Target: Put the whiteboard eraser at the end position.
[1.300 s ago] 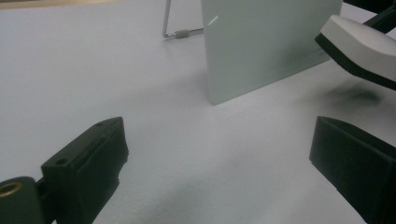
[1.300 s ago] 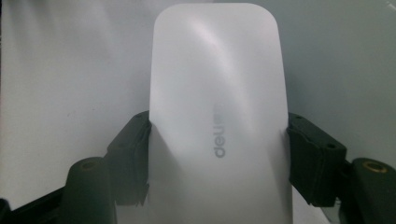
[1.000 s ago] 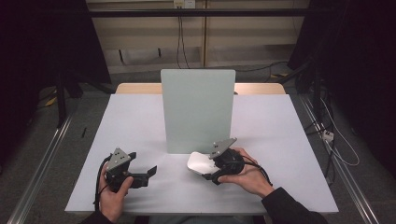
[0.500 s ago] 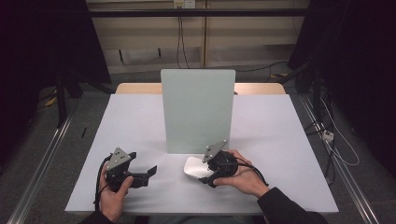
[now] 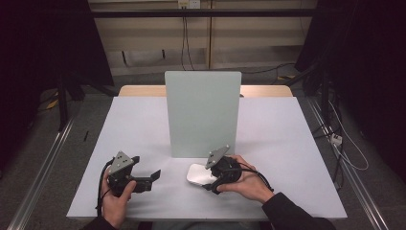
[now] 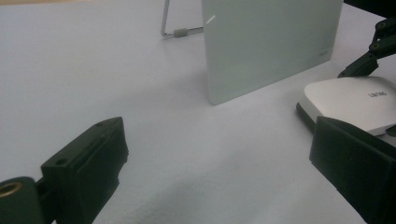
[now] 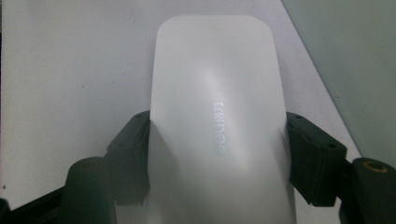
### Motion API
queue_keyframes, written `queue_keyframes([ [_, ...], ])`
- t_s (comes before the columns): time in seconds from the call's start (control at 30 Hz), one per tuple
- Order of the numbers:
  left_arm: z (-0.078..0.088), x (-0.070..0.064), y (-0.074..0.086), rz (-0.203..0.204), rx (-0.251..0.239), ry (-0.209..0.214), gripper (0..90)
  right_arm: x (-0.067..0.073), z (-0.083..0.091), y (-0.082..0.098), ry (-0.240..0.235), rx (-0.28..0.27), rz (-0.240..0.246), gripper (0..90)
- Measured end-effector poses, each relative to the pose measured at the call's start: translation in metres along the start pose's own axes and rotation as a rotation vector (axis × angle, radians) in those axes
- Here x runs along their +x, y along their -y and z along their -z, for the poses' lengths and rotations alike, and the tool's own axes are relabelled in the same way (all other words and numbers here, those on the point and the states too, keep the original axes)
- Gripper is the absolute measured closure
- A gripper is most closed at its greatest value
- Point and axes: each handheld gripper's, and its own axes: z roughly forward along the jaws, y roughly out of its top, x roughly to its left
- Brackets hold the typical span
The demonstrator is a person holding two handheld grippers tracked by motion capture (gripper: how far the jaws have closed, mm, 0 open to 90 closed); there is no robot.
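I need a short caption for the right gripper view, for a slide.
Right gripper shut on a white computer mouse on the pale table, beside an upright green-grey panel.

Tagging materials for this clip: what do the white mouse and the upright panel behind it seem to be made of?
White mouse: likely plastic with a smooth satin finish, given its soft sheen and pale printed logo. Upright panel: pale green, possibly frosted glass or acrylic; its flat face shows a small glint and a wire stand props it from behind.

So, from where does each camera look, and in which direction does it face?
High view: above the person's side, looking forward and down on the table; both hands show.
Left gripper view: on the left gripper, low, facing the panel; open jaws show.
Right gripper view: on the right gripper, facing the white mouse; jaws clamp it.
All share the mouse and panel.
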Motion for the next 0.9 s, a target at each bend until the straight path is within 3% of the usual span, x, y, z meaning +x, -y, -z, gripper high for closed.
queue_keyframes([
  [0.8, -0.0001, 0.0000, 0.0005, 0.000, 0.002, 0.003, 4.0, -0.0008, -0.0026, 0.0043, -0.004, -0.023, -0.036, 29.8],
  [0.9, -0.0004, 0.0003, 0.0004, 0.000, 0.002, 0.006, 4.0, -0.0006, -0.0033, 0.0042, 0.011, -0.009, -0.034, 24.9],
])
